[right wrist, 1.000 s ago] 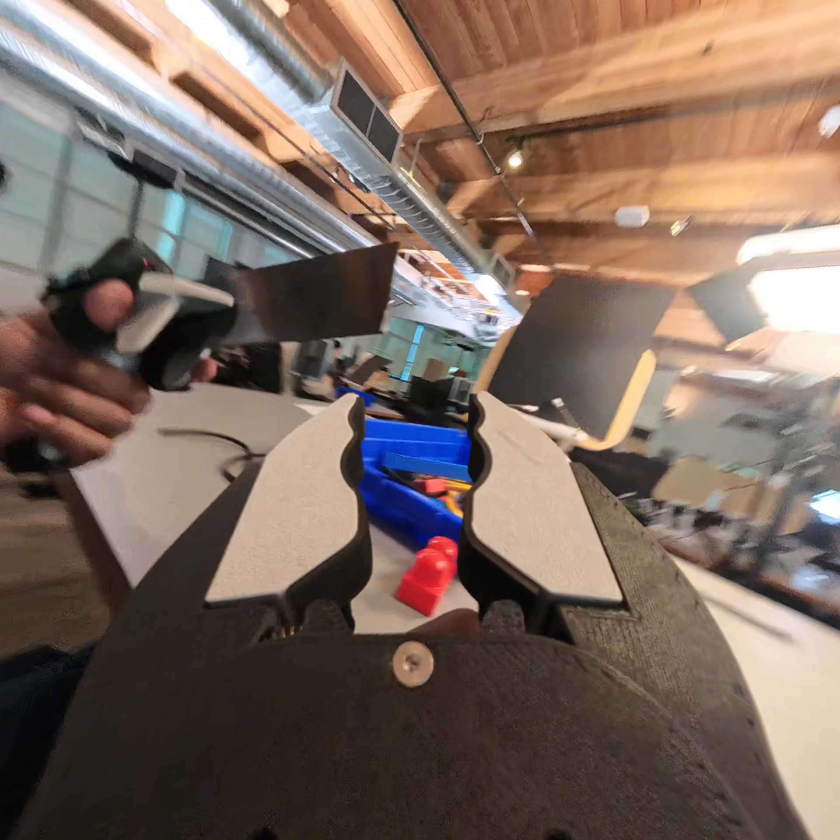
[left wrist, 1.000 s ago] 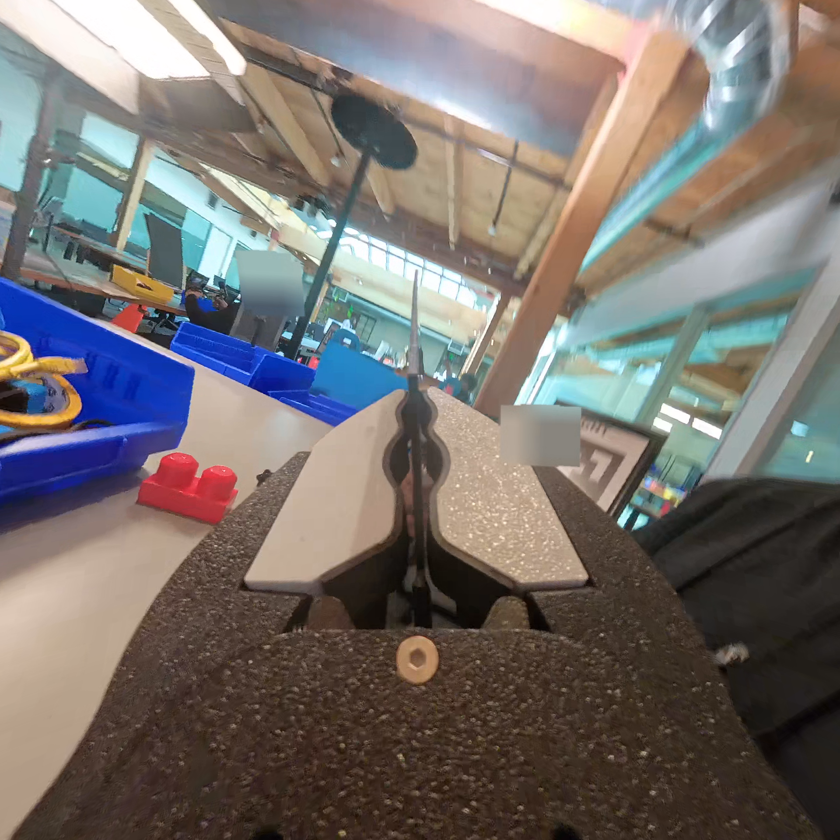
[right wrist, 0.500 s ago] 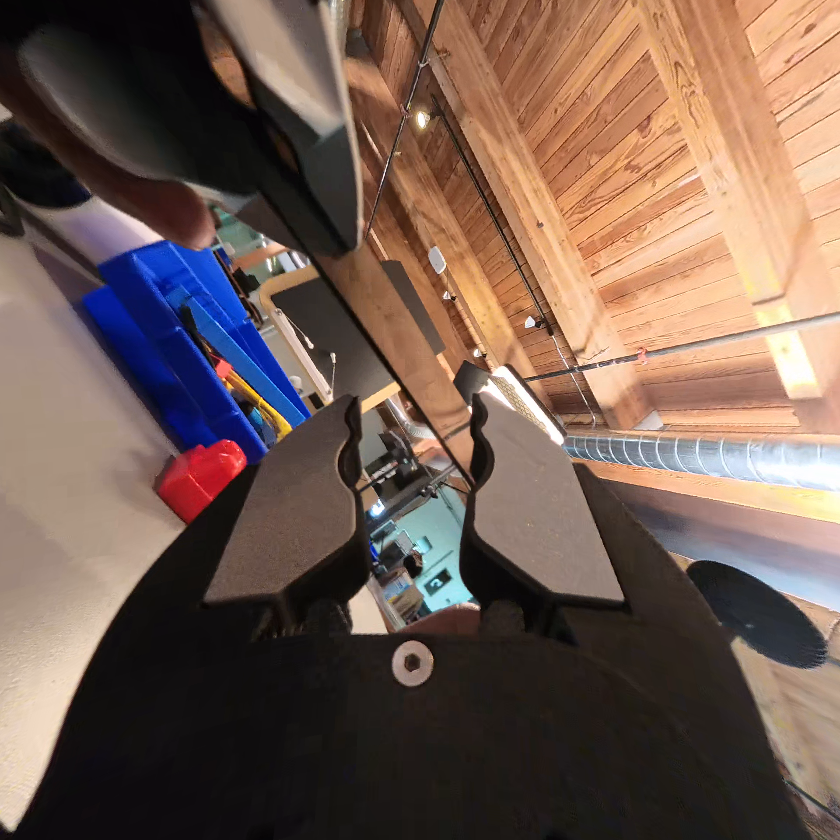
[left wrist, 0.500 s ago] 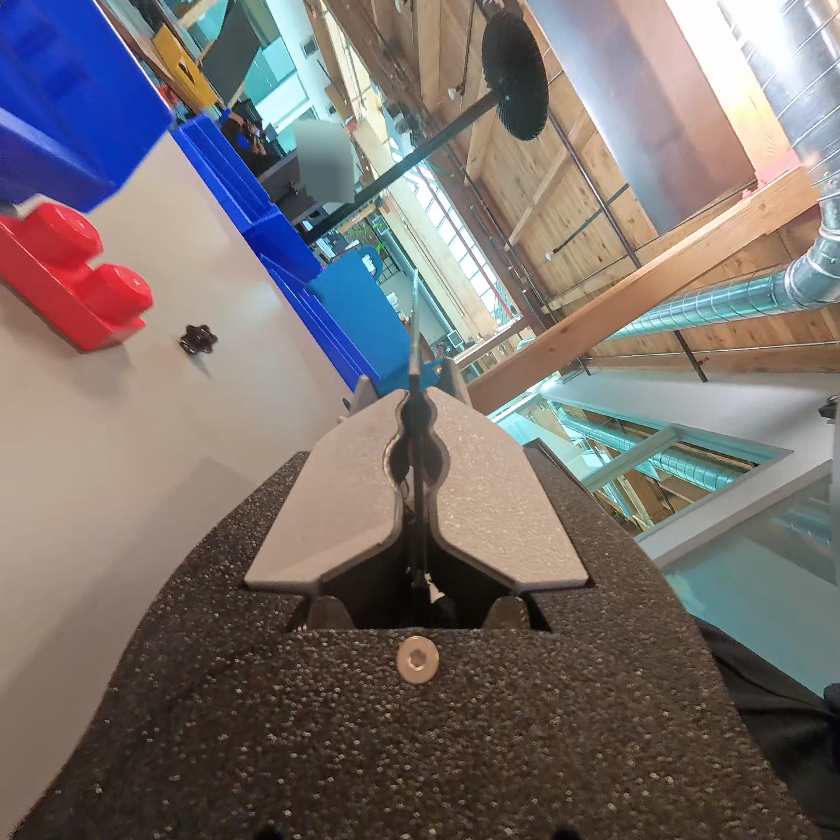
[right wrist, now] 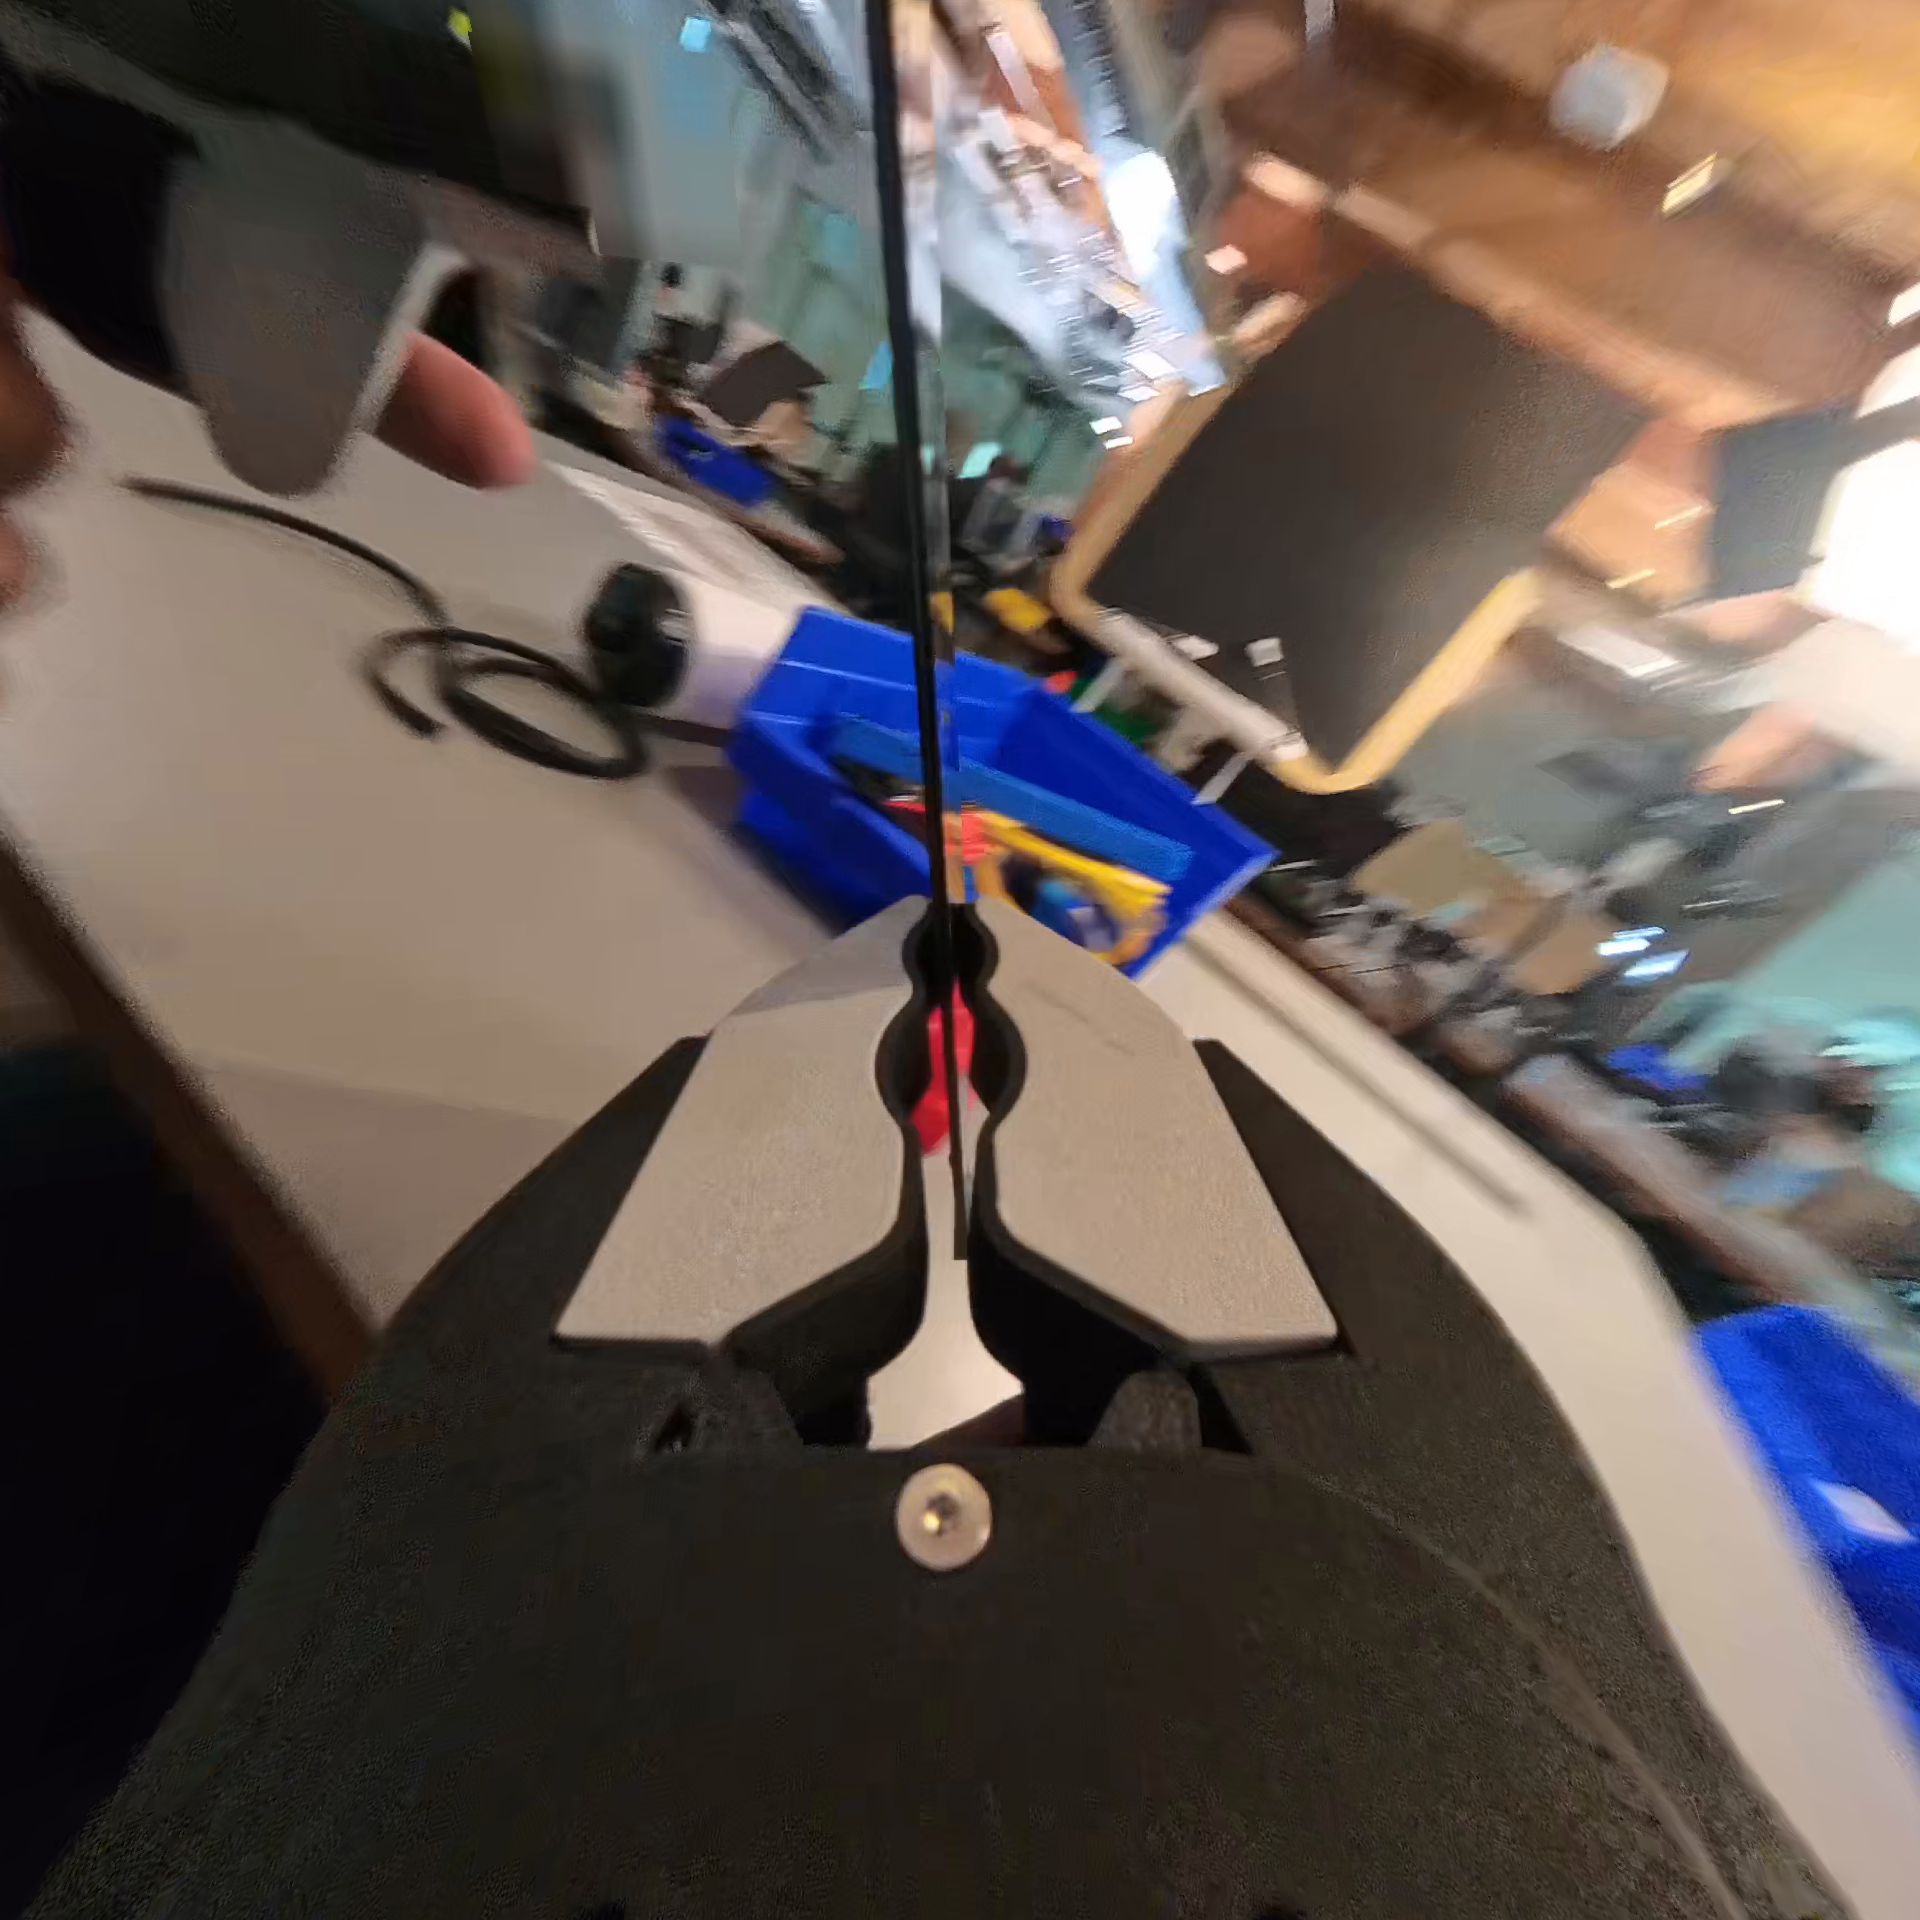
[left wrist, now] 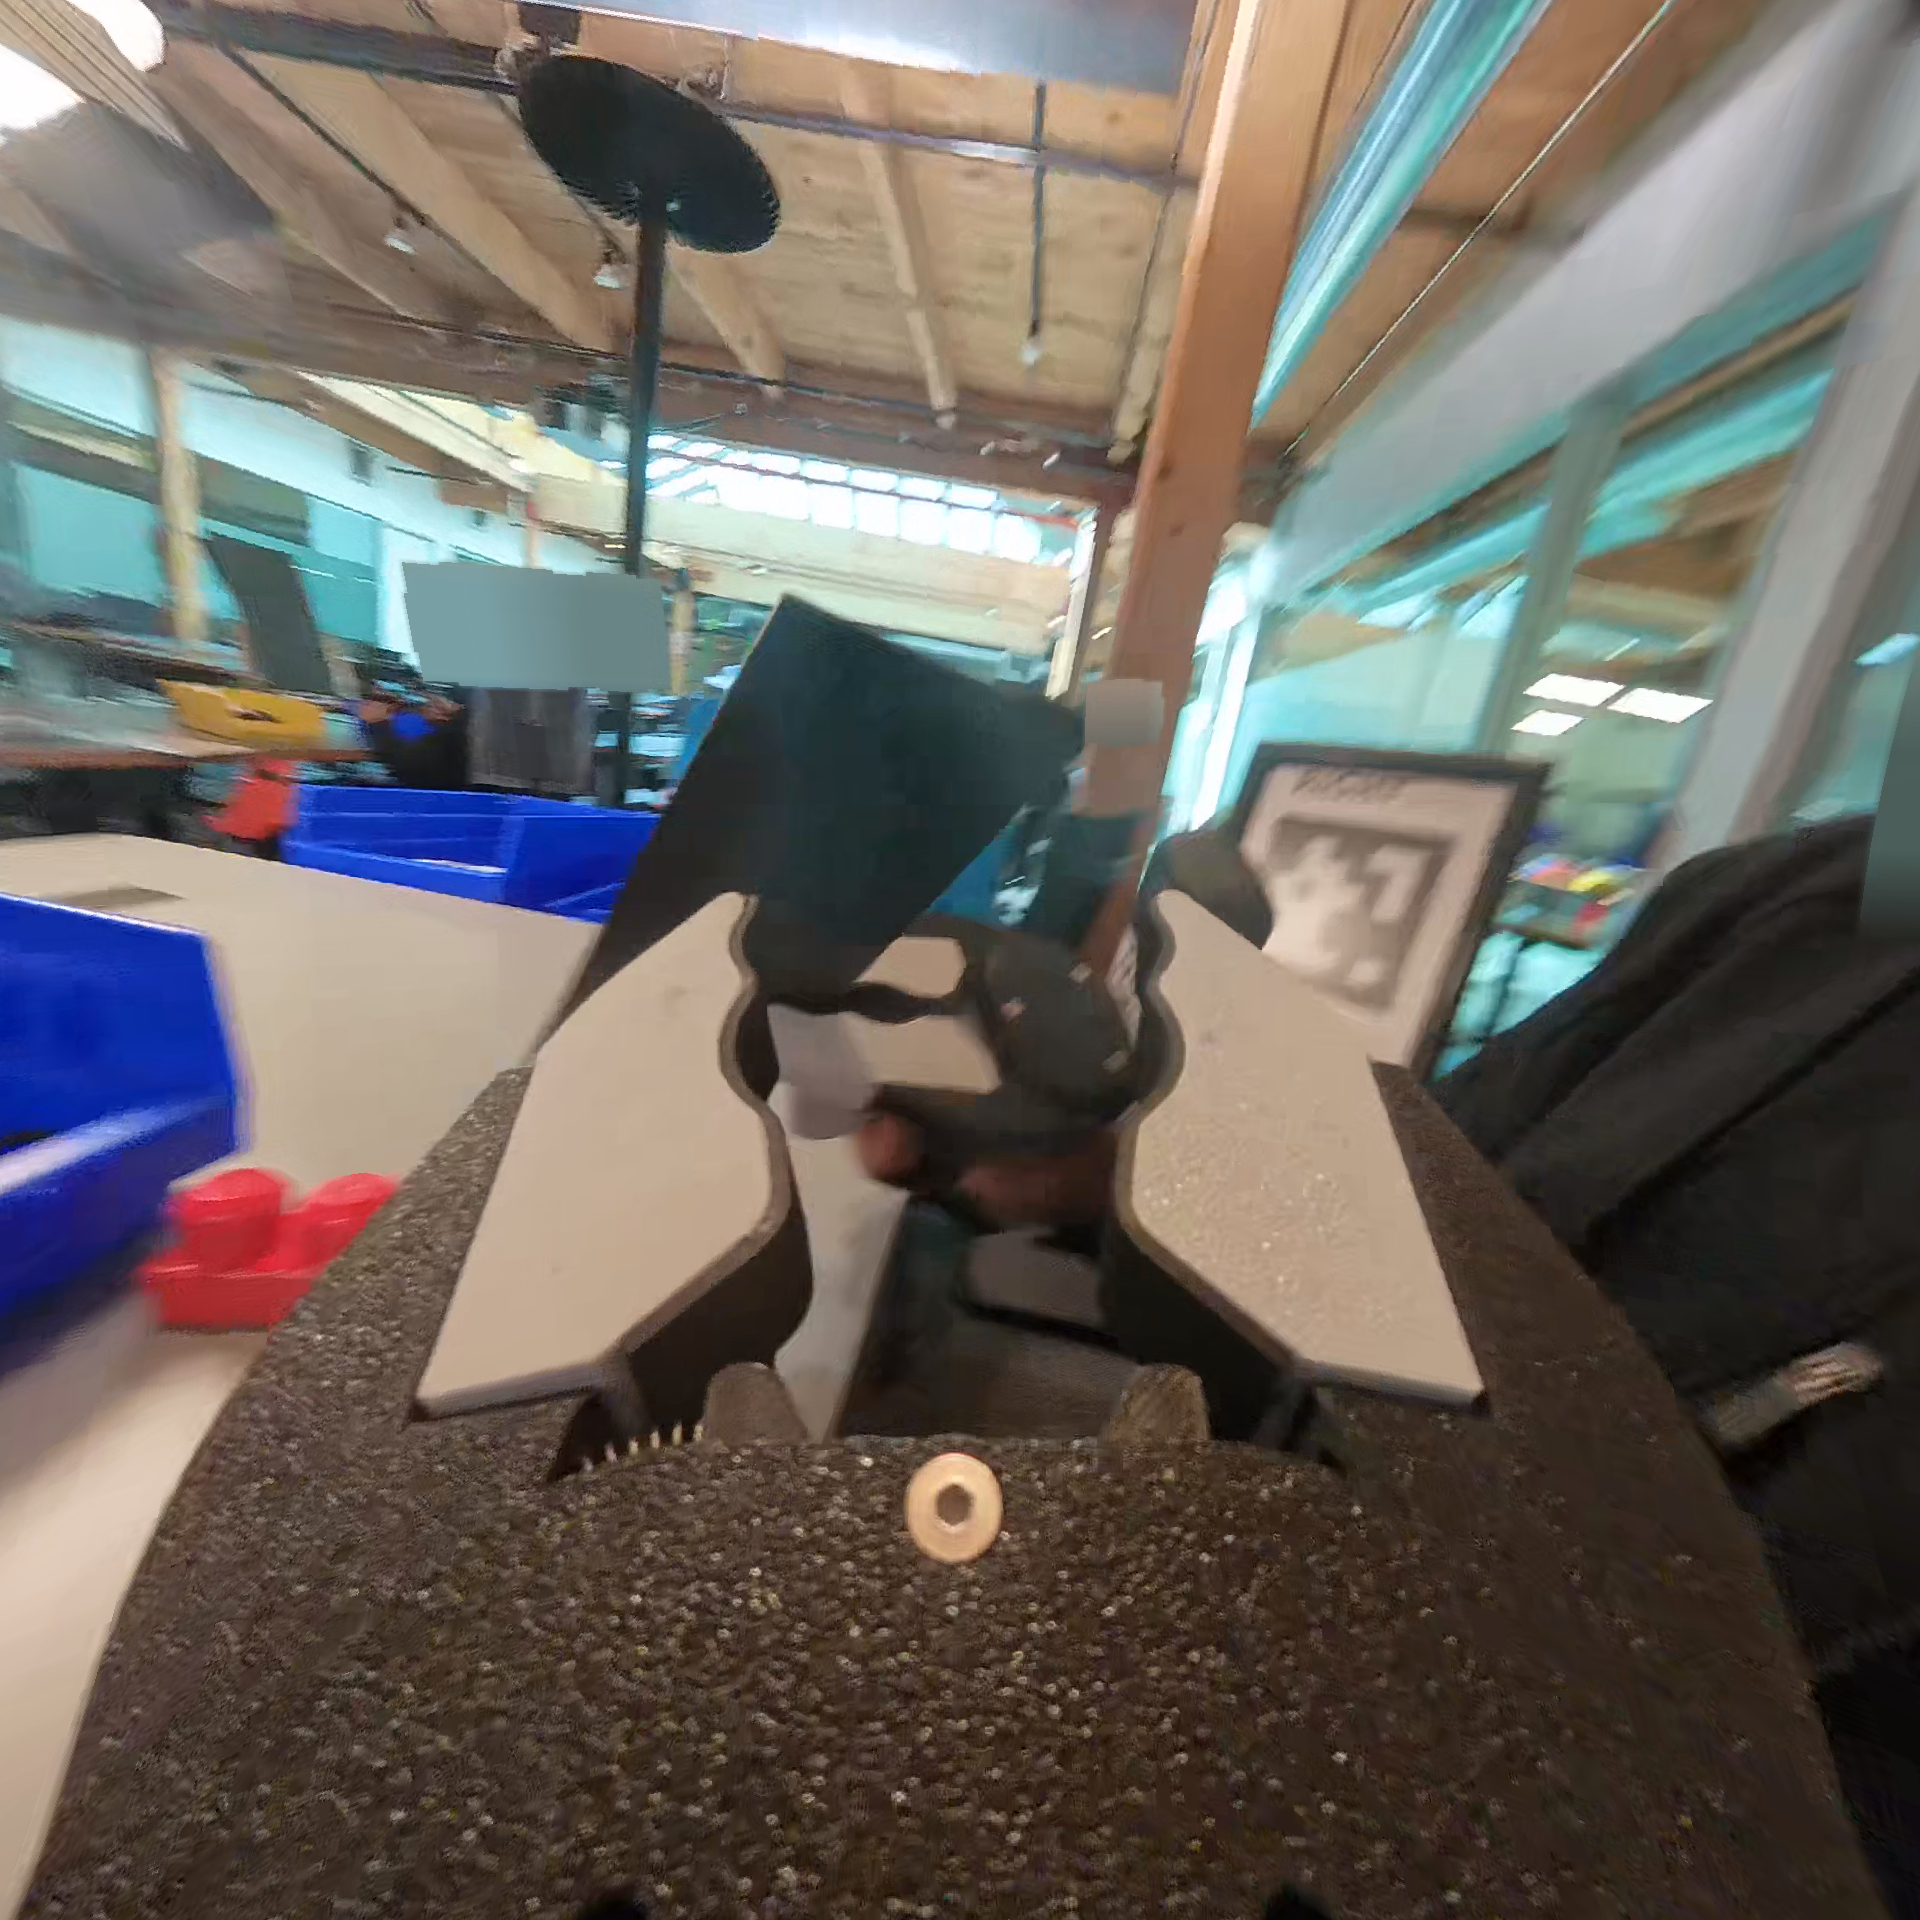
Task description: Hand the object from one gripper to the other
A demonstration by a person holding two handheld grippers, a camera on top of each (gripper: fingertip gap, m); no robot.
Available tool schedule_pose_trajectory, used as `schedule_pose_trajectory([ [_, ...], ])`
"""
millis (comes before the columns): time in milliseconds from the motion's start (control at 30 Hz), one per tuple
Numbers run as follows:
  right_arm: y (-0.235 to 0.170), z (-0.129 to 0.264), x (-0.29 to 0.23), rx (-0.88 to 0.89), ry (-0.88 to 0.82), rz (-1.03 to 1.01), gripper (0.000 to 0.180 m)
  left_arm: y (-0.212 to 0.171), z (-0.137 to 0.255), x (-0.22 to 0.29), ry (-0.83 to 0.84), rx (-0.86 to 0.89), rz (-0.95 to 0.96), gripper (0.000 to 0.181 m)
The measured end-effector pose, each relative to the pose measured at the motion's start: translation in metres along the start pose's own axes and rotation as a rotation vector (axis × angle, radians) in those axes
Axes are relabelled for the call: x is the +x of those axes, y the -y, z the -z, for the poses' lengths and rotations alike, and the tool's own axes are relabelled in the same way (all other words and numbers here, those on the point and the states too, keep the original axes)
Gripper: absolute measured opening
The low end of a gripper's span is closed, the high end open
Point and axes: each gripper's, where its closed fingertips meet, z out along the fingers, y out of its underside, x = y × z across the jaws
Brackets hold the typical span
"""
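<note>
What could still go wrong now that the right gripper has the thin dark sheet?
The right gripper pinches the sheet only near one corner, so it might pivot or slip. The open left gripper sits close in front and could knock it. A dropped sheet might land by the red block.

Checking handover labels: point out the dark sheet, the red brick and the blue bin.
dark sheet [left wrist: 852, 790]: left wrist view, middle of its flat face.
red brick [left wrist: 265, 1247]: left wrist view, body just below its two studs.
blue bin [right wrist: 1132, 800]: right wrist view, on its near side wall.
</note>
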Motion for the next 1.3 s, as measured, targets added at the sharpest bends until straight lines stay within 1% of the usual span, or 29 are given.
schedule_pose_trajectory([
  [67, 0.003, 0.002, -0.017, -0.011, 0.185, -0.174, 0.0, -0.007, 0.006, -0.014, 0.108, -0.065, -0.18, 0.065],
  [100, 0.005, 0.004, -0.027, -0.022, 0.283, -0.248, 0.0, -0.012, 0.008, -0.018, 0.137, -0.104, -0.255, 0.065],
  [167, 0.008, 0.011, -0.047, -0.039, 0.464, -0.362, 0.001, -0.026, 0.009, -0.021, 0.151, -0.191, -0.321, 0.065],
  [267, 0.016, 0.024, -0.071, -0.026, 0.688, -0.494, 0.0, -0.04, 0.008, -0.03, 0.181, -0.261, -0.301, 0.065],
  [333, 0.021, 0.03, -0.081, -0.018, 0.789, -0.558, 0.0, -0.046, 0.005, -0.031, 0.169, -0.273, -0.239, 0.061],
  [400, 0.024, 0.037, -0.089, -0.014, 0.873, -0.594, 0.0, -0.049, 0.002, -0.028, 0.131, -0.266, -0.156, 0.051],
  [500, 0.024, 0.039, -0.097, -0.023, 0.922, -0.613, 0.001, -0.056, -0.003, -0.022, 0.069, -0.264, -0.058, 0.029],
  [567, 0.019, 0.036, -0.098, -0.05, 0.906, -0.607, 0.001, -0.061, -0.006, -0.017, 0.026, -0.275, -0.005, 0.014],
  [600, 0.016, 0.034, -0.098, -0.063, 0.888, -0.601, 0.002, -0.062, -0.007, -0.017, 0.027, -0.275, 0.017, 0.011],
  [633, 0.013, 0.03, -0.095, -0.073, 0.851, -0.595, 0.011, -0.063, -0.007, -0.018, 0.028, -0.278, 0.036, 0.007],
  [667, 0.01, 0.025, -0.09, -0.081, 0.805, -0.583, 0.013, -0.063, -0.007, -0.021, 0.039, -0.278, 0.056, 0.003],
  [733, 0.008, 0.017, -0.08, -0.066, 0.696, -0.539, 0.022, -0.061, -0.004, -0.034, 0.122, -0.272, 0.053, 0.002],
  [800, 0.007, 0.009, -0.063, -0.039, 0.546, -0.453, 0.026, -0.059, 0.001, -0.044, 0.199, -0.287, 0.008, 0.002],
  [867, 0.011, 0.007, -0.047, 0.004, 0.415, -0.343, 0.031, -0.053, 0.008, -0.054, 0.295, -0.309, -0.096, 0.002],
  [967, 0.028, 0.011, -0.029, 0.109, 0.256, -0.185, 0.034, -0.049, 0.019, -0.069, 0.446, -0.377, -0.28, 0.002],
  [1067, 0.045, 0.019, -0.021, 0.196, 0.119, 0.003, 0.035, -0.044, 0.025, -0.077, 0.541, -0.436, -0.498, 0.002],
  [1133, 0.052, 0.023, -0.019, 0.221, 0.056, 0.111, 0.035, -0.044, 0.025, -0.076, 0.565, -0.493, -0.706, 0.002],
  [1200, 0.058, 0.027, -0.021, 0.245, 0.024, 0.176, 0.037, -0.045, 0.026, -0.077, 0.602, -0.57, -0.939, 0.002],
  [1233, 0.061, 0.028, -0.022, 0.258, 0.017, 0.201, 0.038, -0.048, 0.026, -0.077, 0.594, -0.617, -1.032, 0.002],
  [1300, 0.064, 0.03, -0.027, 0.275, 0.012, 0.268, 0.043, -0.058, 0.025, -0.075, 0.554, -0.697, -1.127, 0.002],
])
